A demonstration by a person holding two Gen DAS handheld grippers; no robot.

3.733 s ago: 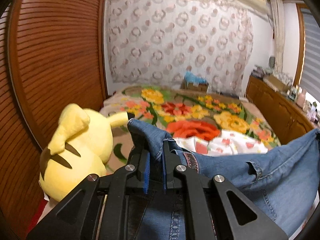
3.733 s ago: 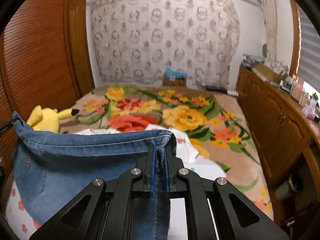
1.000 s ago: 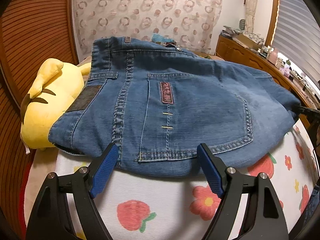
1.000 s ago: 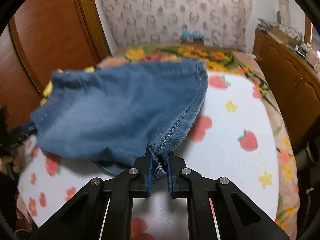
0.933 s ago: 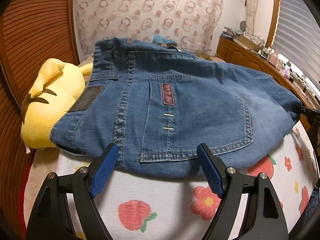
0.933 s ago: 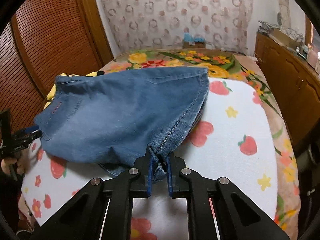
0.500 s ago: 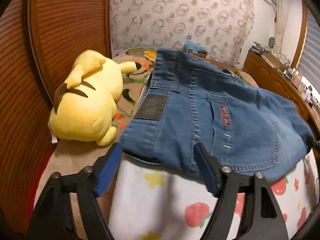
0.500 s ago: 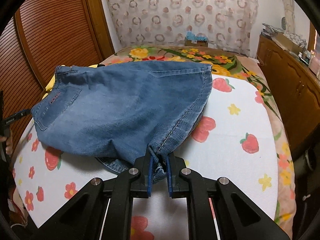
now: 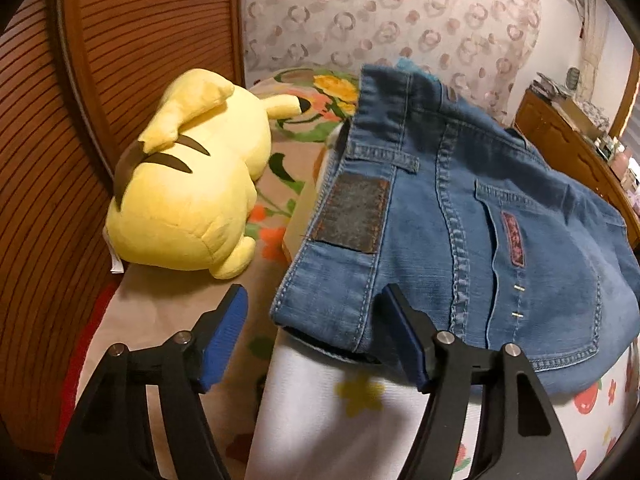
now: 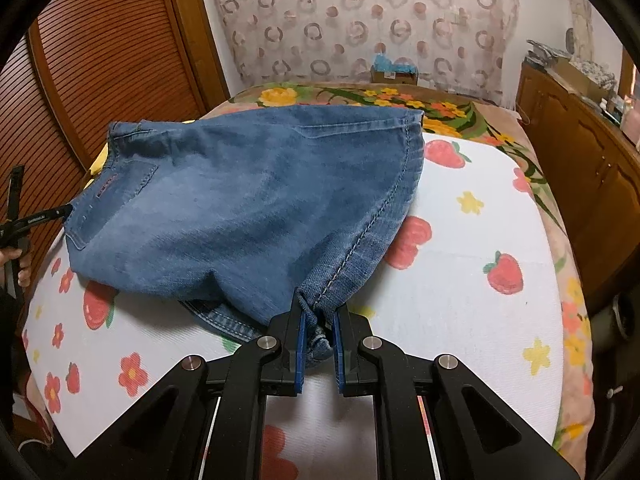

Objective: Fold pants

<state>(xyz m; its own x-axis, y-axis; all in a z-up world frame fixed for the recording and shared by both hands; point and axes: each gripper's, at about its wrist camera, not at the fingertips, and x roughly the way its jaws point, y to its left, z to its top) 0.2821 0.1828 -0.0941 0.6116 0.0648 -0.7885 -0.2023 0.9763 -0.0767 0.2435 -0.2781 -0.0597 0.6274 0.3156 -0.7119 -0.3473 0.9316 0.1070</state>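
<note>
Nearby, a yellow plush toy point(image 9: 188, 184) lies beside the jeans point(image 9: 460, 220).

A yellow plush toy point(image 9: 188, 184) lies on the floral bedspread point(image 9: 296, 92) beside a louvred wooden door point(image 9: 132, 40).

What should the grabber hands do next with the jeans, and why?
Probably close the left gripper on the jeans at their waistband corner, which sits between its open pads. The right gripper is shut on the other end, so both ends could then fold together.
</note>
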